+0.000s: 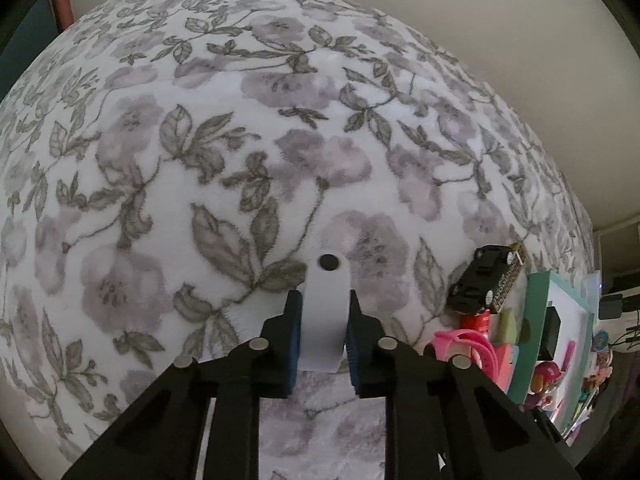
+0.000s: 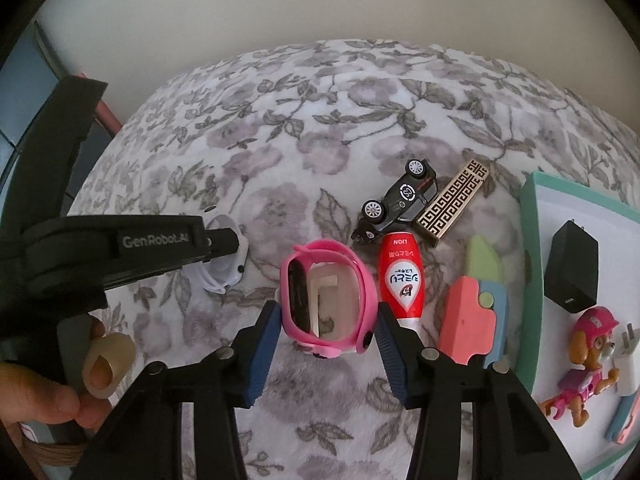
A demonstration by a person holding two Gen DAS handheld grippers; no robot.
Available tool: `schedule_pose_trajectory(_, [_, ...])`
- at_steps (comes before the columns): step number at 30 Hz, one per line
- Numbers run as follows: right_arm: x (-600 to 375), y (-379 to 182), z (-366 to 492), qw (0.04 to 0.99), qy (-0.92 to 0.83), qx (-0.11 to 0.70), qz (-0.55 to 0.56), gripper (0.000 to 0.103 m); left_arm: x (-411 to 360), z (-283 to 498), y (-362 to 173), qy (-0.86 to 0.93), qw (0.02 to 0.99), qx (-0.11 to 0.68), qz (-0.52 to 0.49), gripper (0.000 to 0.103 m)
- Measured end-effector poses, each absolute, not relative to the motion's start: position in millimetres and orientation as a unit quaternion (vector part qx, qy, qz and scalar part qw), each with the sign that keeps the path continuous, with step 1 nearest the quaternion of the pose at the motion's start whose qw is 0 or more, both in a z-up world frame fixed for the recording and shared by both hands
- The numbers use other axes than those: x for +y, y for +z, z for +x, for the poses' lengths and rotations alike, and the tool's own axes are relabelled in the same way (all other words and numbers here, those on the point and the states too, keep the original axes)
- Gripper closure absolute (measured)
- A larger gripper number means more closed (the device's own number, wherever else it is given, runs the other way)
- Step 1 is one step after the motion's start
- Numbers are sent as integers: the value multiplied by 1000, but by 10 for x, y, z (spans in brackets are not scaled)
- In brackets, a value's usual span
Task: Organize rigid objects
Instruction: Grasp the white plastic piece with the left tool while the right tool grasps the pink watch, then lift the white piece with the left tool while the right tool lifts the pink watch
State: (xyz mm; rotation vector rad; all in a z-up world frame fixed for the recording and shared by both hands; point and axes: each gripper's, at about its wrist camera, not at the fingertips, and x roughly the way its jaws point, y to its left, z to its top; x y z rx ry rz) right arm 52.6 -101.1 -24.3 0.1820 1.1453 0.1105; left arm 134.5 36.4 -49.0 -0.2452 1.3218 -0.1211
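Observation:
My left gripper (image 1: 322, 312) is shut on a white watch band (image 1: 325, 312) with a black stud, held low over the floral blanket (image 1: 200, 160). In the right wrist view the left gripper (image 2: 224, 240) shows at the left with the white watch (image 2: 224, 268) in it. My right gripper (image 2: 326, 320) is open, its fingers either side of a pink watch (image 2: 326, 304) lying on the blanket. Beside it lie a red tube (image 2: 400, 276), a black toy car (image 2: 396, 200), a gold patterned bar (image 2: 452, 200) and a pink-and-blue toy knife (image 2: 476, 312).
A teal-rimmed white tray (image 2: 528, 280) at the right holds a black charger (image 2: 570, 268), a puppy figure (image 2: 584, 364) and a white plug (image 2: 626, 364). The tray (image 1: 524, 344) and toys also show at the right of the left wrist view. A wall runs behind the blanket.

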Motion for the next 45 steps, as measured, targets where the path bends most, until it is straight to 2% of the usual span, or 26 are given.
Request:
schedule_pose_trajectory(9, [-1108,-186,500,836,45,537,109,53,391,1374,-298,-68,796,588,-122,84])
schedule_pose_trajectory(21, [-1241,15,438,845,44,515,137,54,438,1318,220,-75,835,530,-123,84])
schedule_pose_trajectory(22, [-1252,41,428,847,44,512,139,57,435,1305,240,-76,837,528,-123,84])
schedule_pose_trajectory(23, [-1267,61,424,848,46,509,141,73,427,1296,262,-77,839,525,-122,84])
schedule_pose_trajectory(28, [-1333,104,401,850,43,504,148,75,374,1261,304,-82,840,523,-115,84])
schedule_pose_trajectory(32, [-1393,51,397,845,43,510,158,85,339,1242,316,-83,841,523,-113,84])
schedule_pose_trajectory(36, [-1432,52,388,845,47,508,164,89,309,1232,310,-86,839,525,-112,84])
schedule_pose_trajectory(45, [-1640,36,397,844,28,502,187,89,285,1264,185,-84,830,540,-111,84])
